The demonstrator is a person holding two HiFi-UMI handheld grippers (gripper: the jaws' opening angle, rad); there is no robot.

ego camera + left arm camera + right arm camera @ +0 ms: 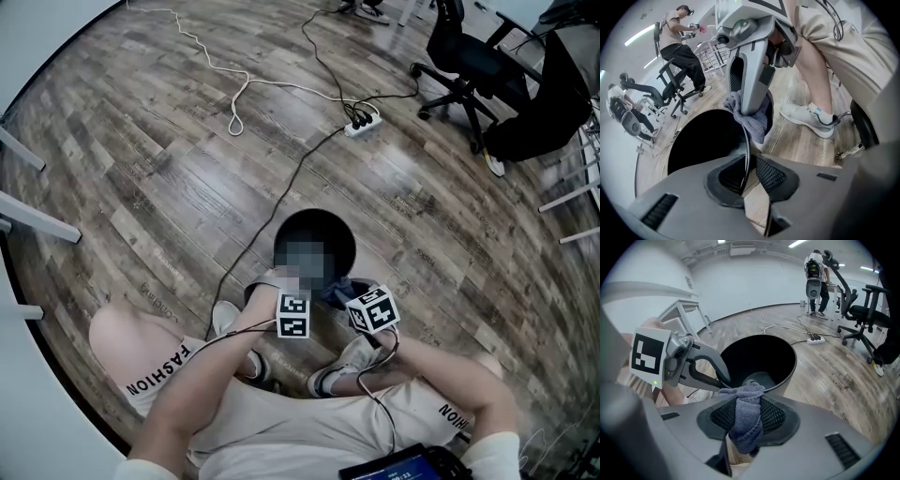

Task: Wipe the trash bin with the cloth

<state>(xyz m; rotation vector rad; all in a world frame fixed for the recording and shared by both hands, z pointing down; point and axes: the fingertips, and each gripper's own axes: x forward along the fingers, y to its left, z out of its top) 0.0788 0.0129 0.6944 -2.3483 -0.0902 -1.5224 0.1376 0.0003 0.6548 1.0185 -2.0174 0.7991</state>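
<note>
**At the rim just ahead of both tools: bin braced, cloth ready to wipe**

Between the pads of our left tool (749, 174) runs the thin black rim of the trash bin (793, 363). The tool is clenched on it, so we read that hand as the brace. Our right tool (746, 420) is clenched on the cloth (749, 389), a bunched grey-blue wad that fills the gap between its pads and spills out ahead of them and below.

Seen from the left tool, the cloth hangs off the right tool's tips right at the rim, just beyond our own hold. Whether it presses on the plastic or only brushes it, we cannot tell. The bin stands upright on the wooden floor (187, 169), its open mouth directly ahead of the right tool.

We judge the wiping step to be in hand, at the part of the rim nearest us. The next move calls for pressing the cloth against the rim and drawing it along, away from the left tool's hold. The brace should stay firm, because a light bin may slide or tip under the push. The right tool must stay tight on the cloth so it does not drop inside.
</note>
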